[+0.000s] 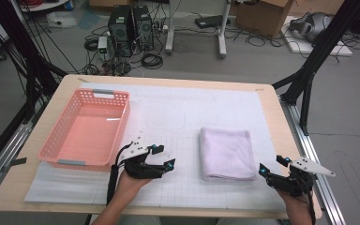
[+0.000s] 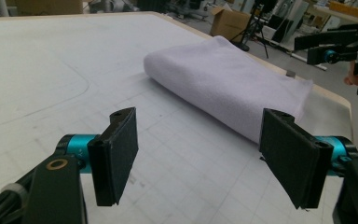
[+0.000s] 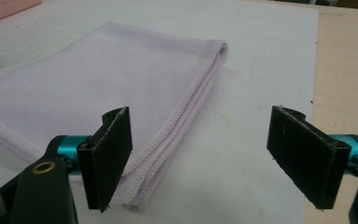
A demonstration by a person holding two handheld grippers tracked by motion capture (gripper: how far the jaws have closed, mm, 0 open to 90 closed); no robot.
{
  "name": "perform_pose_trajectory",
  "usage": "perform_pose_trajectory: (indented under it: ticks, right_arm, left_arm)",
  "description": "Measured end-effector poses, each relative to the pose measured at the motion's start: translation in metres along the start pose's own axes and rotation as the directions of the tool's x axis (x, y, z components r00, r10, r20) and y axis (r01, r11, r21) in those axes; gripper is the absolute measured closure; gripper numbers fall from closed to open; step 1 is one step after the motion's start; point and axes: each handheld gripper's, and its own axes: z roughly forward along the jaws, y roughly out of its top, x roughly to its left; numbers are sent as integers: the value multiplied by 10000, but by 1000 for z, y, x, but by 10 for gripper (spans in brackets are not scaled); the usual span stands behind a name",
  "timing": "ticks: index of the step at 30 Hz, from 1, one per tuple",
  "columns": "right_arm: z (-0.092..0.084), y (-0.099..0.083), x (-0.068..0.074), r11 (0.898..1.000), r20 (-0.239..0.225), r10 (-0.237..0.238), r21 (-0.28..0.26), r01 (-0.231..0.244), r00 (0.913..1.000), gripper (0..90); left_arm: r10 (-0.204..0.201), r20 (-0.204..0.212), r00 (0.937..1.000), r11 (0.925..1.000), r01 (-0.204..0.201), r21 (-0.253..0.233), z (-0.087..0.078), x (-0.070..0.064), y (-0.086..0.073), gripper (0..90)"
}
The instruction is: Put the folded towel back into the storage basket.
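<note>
**a:** looking at the table left to right: pink basket (image 1: 85, 129) sits at the left edge of the white mat (image 1: 183, 197), nothing in it that i can see. guessing it's parked there as the drop-off spot.

**b:** yeah. then just beside its near corner is the left gripper (image 1: 161, 157), jaws wide apart and nothing between them. in its own view the pads (image 2: 116, 154) frame bare mat, with the towel's rolled fold ahead of them.

**a:** so it's aimed at the folded towel (image 1: 227, 153), not touching it. that lilac thing lies flat in the middle-right of the mat, well apart from the basket, fold toward the left hand, stitched edges toward the right.

**b:** which is probably why the right gripper (image 1: 273, 167) hangs off the towel's near right corner. jaws spread too, gripping nothing. in its own view the left pad sits in front of the hemmed corner (image 3: 168, 154), the other over plain mat.

**a:** my read: one hand per side, so the cloth lifts without sagging or unfolding.
</note>
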Motion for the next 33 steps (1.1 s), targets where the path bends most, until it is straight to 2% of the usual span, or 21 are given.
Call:
perform_pose_trajectory:
  ticks: [1,4,6,9,14,21,25,28,30,33]
  right_arm:
    - [0,0,0,10000,-19,50,8,-50,10000,210]
    - [1,0,-1,10000,1,25,56,-25,10000,210]
    - [1,0,-1,10000,2,7,89,-7,10000,210]
    - [0,0,-1,10000,38,31,19,-31,10000,210]
    - [1,-1,-1,9999,24,-10,110,10,10000,210]
    - [1,-1,-3,9999,29,72,88,-72,10000,210]
    - [1,-1,-3,9999,9,70,97,-70,10000,210]
    - [2,-1,-2,10000,-55,19,98,-19,10000,210]
    - [2,-1,-1,9999,-50,-61,133,62,10000,210]
    - [3,0,-1,9999,-74,-36,158,37,10000,211]
  left_arm:
    - [0,0,10000,10000,0,0,0,0,0,288]
    - [130,123,9998,9995,-134,300,21,-5,9,294]
    - [415,130,9991,9974,-422,586,33,-9,15,303]
    - [421,345,9985,9956,-449,821,51,-15,22,299]
    - [103,410,9991,9953,-142,957,74,-20,31,273]
    - [-245,390,9989,9888,185,1479,101,-25,35,222]
    - [-365,20,9993,9781,353,2052,117,-27,30,222]
    - [-706,-74,9975,9693,704,2355,128,-28,25,223]
    - [-689,-129,9975,9638,699,2574,132,-28,23,224]
    - [-835,-413,9956,9504,921,2971,139,-27,19,225]
